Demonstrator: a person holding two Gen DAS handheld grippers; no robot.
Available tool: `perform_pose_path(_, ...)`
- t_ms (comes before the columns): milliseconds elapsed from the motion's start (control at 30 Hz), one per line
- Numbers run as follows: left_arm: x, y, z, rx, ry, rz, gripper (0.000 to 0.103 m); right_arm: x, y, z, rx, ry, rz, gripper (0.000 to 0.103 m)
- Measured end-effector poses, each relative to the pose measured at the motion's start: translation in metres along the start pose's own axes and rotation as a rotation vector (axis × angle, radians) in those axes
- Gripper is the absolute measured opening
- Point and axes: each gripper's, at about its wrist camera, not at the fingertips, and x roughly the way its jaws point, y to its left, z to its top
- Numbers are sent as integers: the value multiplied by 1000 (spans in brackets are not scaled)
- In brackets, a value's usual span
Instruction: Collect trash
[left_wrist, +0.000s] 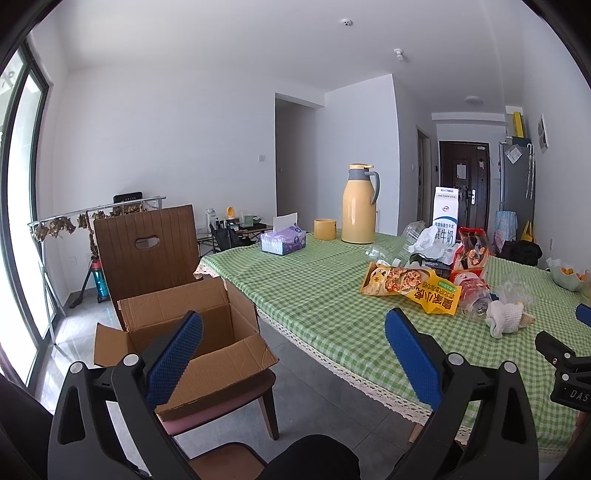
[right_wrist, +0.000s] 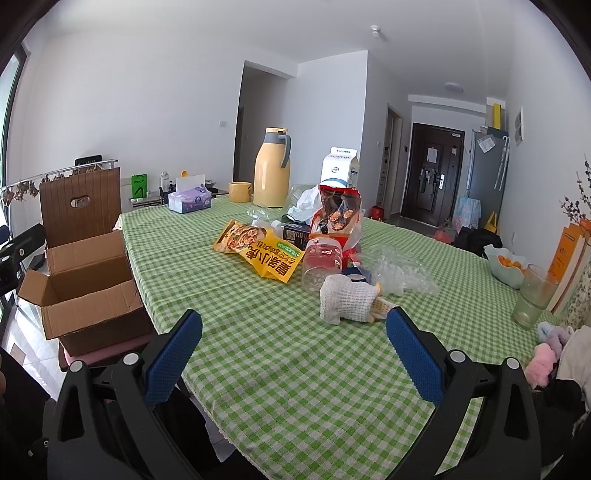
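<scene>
On the chair that stands just beside the left edge of the table, a cardboard box sits with all its flaps open, and the part of its inside that can be seen holds nothing. The trash lies in a heap around the middle of the table, on the green checked cloth: a yellow snack bag lying flat, a red snack bag standing upright behind it, a clear plastic jar on its side, a white net wrapper at the near side of the heap, crumpled clear plastic to the right of it, and a milk carton standing at the back. Near the far edge stand a yellow thermos jug, a yellow cup and a tissue box with one tissue pulled up. Near the right edge a pale bowl holds orange fruits, and a glass stands in front of it; I cannot tell what is in the glass. The left gripper hangs over the gap between chair and table, fingers spread wide, holding nothing. The right gripper hangs above the near part of the table, also spread wide and holding nothing.
</scene>
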Motion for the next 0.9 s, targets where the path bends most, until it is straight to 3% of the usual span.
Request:
perform_pose_path(333, 27, -6, -2, 9, 38, 0, 96, 25, -20, -1, 37, 52, -6, 96)
perform_pose_path(533, 60, -33, -2, 46, 112, -111, 96, 57, -63, 4, 107, 115, -9, 96)
perform_pose_path(700, 91, -65, 3, 70, 156, -180, 96, 106, -105, 12, 219, 214, 57, 95)
perform_pose_path(767, 104, -80, 6, 87, 161, -201, 96, 127, -117, 15, 249, 252, 79, 73)
perform_pose_path(800, 110, -87, 8, 97, 165, -208, 96, 140, -123, 16, 267, 283, 88, 57)
perform_pose_path(900, 124, -108, 16, 119, 170, -250, 96, 176, -130, 14, 301, 367, 106, 54)
